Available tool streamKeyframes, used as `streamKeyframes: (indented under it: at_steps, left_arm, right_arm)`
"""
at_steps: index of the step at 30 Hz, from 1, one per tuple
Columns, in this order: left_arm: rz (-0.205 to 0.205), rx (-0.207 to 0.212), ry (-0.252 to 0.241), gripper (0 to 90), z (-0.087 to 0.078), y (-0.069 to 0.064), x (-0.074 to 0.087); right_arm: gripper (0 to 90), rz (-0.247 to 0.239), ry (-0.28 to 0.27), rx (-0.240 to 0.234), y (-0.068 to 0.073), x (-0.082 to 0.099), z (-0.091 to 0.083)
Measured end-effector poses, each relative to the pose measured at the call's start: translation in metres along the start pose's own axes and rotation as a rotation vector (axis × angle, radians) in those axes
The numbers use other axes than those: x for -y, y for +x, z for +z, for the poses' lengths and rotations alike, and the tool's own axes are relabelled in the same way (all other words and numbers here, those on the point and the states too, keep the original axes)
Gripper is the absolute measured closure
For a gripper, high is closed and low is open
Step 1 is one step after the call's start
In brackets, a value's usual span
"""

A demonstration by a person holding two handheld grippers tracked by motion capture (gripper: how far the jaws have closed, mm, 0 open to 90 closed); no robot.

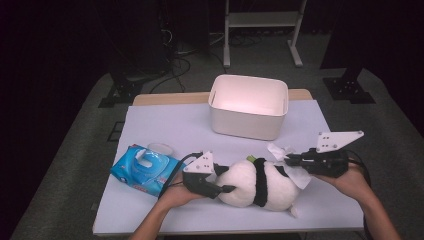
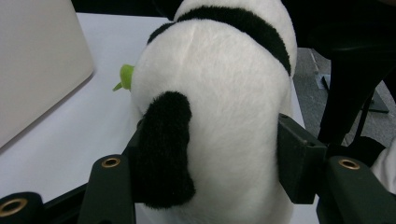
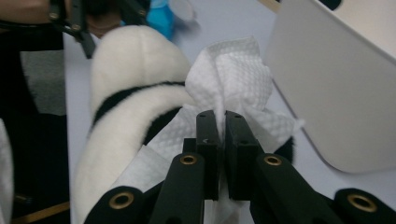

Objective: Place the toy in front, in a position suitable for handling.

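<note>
The plush panda (image 1: 257, 184) lies near the tabletop's front edge, clamped at one end by the left gripper (image 2: 210, 158). The right gripper (image 3: 222, 122) pinches a white wipe (image 3: 233, 77) against it (wiping step, seemingly); next, rub across the fur.

- One plush panda toy (image 1: 257, 184), white with black bands
- One crumpled white embossed paper wipe (image 3: 231, 81)
- One blue plastic pack of wet wipes (image 1: 142, 168)
- One white rectangular plastic tub (image 1: 248, 107)
- One small round translucent lid (image 1: 160, 148)
- Two black two-jaw grippers, the left (image 1: 227, 189) and the right (image 1: 289, 159)
</note>
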State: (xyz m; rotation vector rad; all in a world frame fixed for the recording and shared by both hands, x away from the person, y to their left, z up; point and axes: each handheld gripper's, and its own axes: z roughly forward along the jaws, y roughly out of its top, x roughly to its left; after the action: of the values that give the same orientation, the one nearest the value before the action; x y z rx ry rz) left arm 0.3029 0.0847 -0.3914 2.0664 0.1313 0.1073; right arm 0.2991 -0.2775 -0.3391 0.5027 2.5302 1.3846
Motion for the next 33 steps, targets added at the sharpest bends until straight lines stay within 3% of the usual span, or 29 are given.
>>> streamKeyframes:
  at_steps: [6,9,14,17,21,24,28,29,33]
  left_arm:
    - [0.001,0.002,0.005,41.4,0.0,-0.001,0.001]
    - [0.008,-0.001,0.008,41.4,-0.001,-0.001,0.001]
    - [-0.011,-0.001,-0.002,41.5,0.0,0.0,0.001]
    - [-0.004,-0.003,-0.003,41.6,0.003,-0.003,-0.005]
    - [0.019,-0.006,-0.01,41.6,0.01,-0.012,-0.011]
    - [0.041,-0.02,0.016,41.7,0.013,-0.015,-0.012]
    - [0.016,-0.014,0.009,41.8,0.012,-0.011,-0.007]
    - [0.007,-0.012,0.0,41.8,0.012,-0.01,-0.007]
    - [0.005,-0.014,-0.005,42.1,0.013,-0.01,-0.008]
  right_arm:
    - [85.0,-0.045,-0.002,-0.115,0.016,-0.015,0.021]
    - [85.0,-0.072,0.019,-0.129,0.019,-0.018,0.02]
    - [85.2,-0.045,0.029,-0.11,0.015,-0.01,0.002]
    - [85.3,-0.048,0.031,-0.104,0.017,-0.01,0.001]
    - [85.2,-0.099,0.048,-0.154,0.025,-0.023,0.024]
    - [85.1,-0.14,0.078,-0.187,0.034,-0.033,0.045]
    - [85.2,-0.154,0.105,-0.164,0.034,-0.031,0.041]
    - [85.2,-0.139,0.107,-0.139,0.03,-0.025,0.031]
    - [85.3,-0.082,0.064,-0.113,0.021,-0.011,0.01]
